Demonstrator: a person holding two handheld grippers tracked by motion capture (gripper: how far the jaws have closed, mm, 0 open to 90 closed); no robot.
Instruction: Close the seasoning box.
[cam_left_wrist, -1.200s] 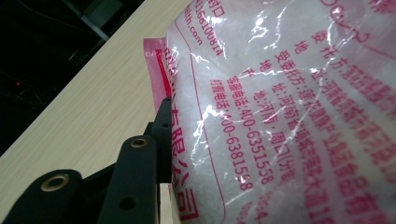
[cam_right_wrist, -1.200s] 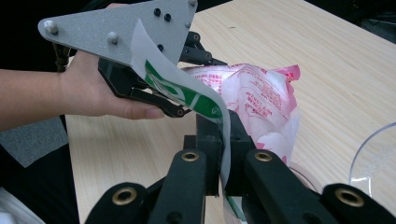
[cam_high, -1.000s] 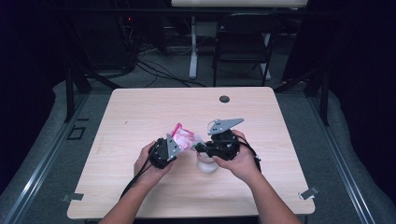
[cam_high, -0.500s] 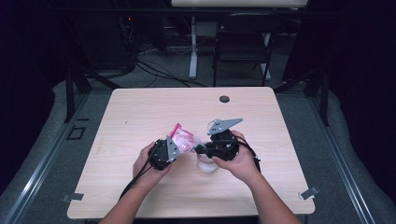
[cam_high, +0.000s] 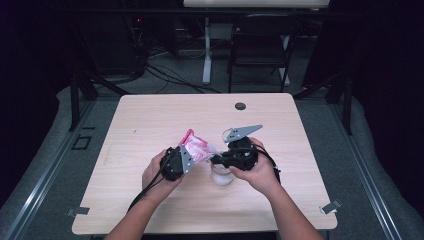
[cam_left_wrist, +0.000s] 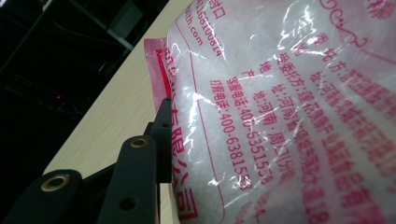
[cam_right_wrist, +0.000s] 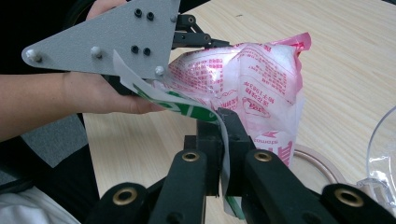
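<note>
L gripper (cam_high: 186, 156) is shut on the bag (cam_high: 196, 148): in the left gripper view one black jaw lies flat against the bag's pink-edged seam, the other jaw hidden behind the plastic. The bag, 1 only, is clear w/ pink print and white grains inside; it hangs above the desk (cam_high: 150, 120) near the middle, between the two grippers. R gripper (cam_high: 216, 159) is closed too, jaws pinched tight on a thin white-and-green strip (cam_right_wrist: 187, 108) that curves up toward the bag's corner; can't tell if the strip is part of the bag or a separate label. In the right gripper view the bag stands roughly upright just past the jaws, w/ the L gripper's grey plate and a hand behind it. Under the R gripper, on the desk, sits 1 clear cup (cam_high: 221, 175), just below and beside the bag; its rim shows at the right edge of the right gripper view, and a round ring-like edge (cam_right_wrist: 322, 163) lies on the desk by it, unclear what. Count: 2 grippers, 2 hands, 1 bag, 1 cup, 1 strip. Also 1 small dark round disc (cam_high: 240, 106) at the desk's far edge, well apart from the rest.
</note>
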